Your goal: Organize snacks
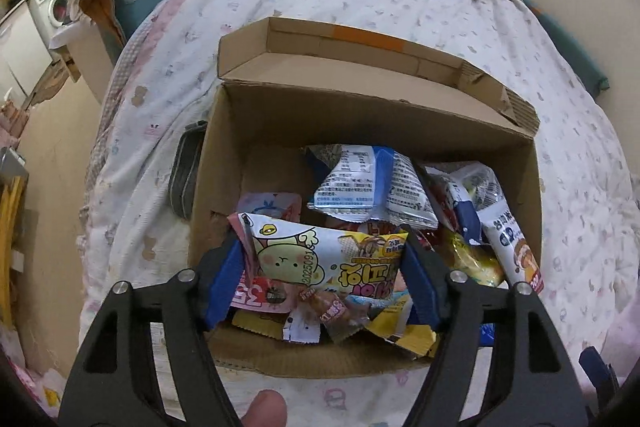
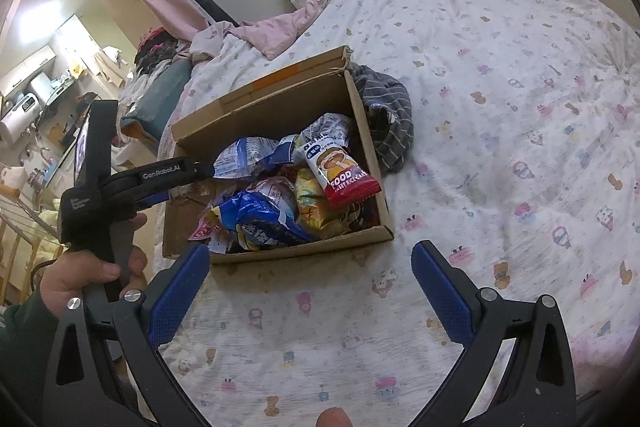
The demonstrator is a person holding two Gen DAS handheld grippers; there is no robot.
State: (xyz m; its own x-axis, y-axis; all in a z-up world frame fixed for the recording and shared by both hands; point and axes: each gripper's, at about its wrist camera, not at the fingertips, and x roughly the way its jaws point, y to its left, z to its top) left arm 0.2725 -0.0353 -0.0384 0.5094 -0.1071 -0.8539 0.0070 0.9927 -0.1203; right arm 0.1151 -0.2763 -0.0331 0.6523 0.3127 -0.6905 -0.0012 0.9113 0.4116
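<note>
Cardboard box [image 2: 280, 107] of snacks sits on the bed [image 2: 500, 107], that's the landmark. Left of the box, a hand [image 2: 80, 275] holds the left claw [image 1: 326, 263], which is clamped on a white and yellow snack packet [image 1: 320, 255] just above the pile in the box. On the box's near side, the right claw [image 2: 310, 279] hangs wide open over the blanket, gripping nothing.

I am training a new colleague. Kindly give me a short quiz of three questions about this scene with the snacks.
1. True or false: the right claw holds a snack.
2. What does the left claw grip? A) a white cartoon packet B) a bottle C) a spoon
3. Fill in: the cardboard box stands on a ____.
Key: 1 false; 2 A; 3 bed.
</note>
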